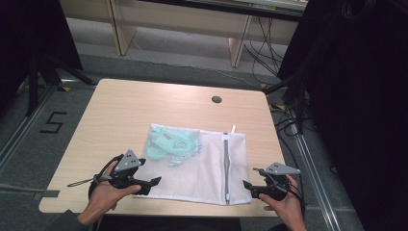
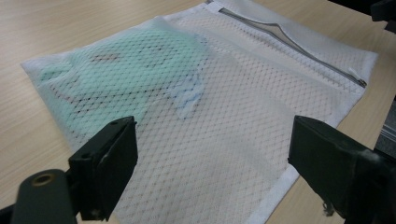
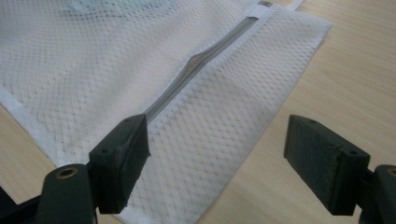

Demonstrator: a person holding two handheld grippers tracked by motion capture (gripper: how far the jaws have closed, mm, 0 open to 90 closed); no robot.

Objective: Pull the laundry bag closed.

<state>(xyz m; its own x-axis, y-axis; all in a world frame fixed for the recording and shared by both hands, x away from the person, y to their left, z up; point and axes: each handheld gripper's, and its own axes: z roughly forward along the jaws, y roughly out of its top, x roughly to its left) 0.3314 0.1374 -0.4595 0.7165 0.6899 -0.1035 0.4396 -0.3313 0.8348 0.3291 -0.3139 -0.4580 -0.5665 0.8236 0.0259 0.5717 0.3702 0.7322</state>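
A white mesh laundry bag (image 1: pixel 202 163) lies flat on the wooden table (image 1: pixel 120 110). A mint-green garment (image 1: pixel 166 143) shows through the mesh in its far left part (image 2: pixel 126 74). A grey zipper (image 1: pixel 225 166) runs along the bag's right side (image 3: pixel 196 70). My left gripper (image 1: pixel 155 184) is open at the bag's near left corner, its jaws wide over the mesh (image 2: pixel 210 135). My right gripper (image 1: pixel 246 186) is open at the near right corner, jaws spread near the zipper's end. Nothing is held.
A round cable grommet (image 1: pixel 216 99) sits near the table's far edge. Dark stands and cables (image 1: pixel 288 96) crowd the floor to the right, and wooden furniture legs (image 1: pixel 122 29) stand beyond the table. A "5" (image 1: pixel 52 122) is taped on the floor at left.
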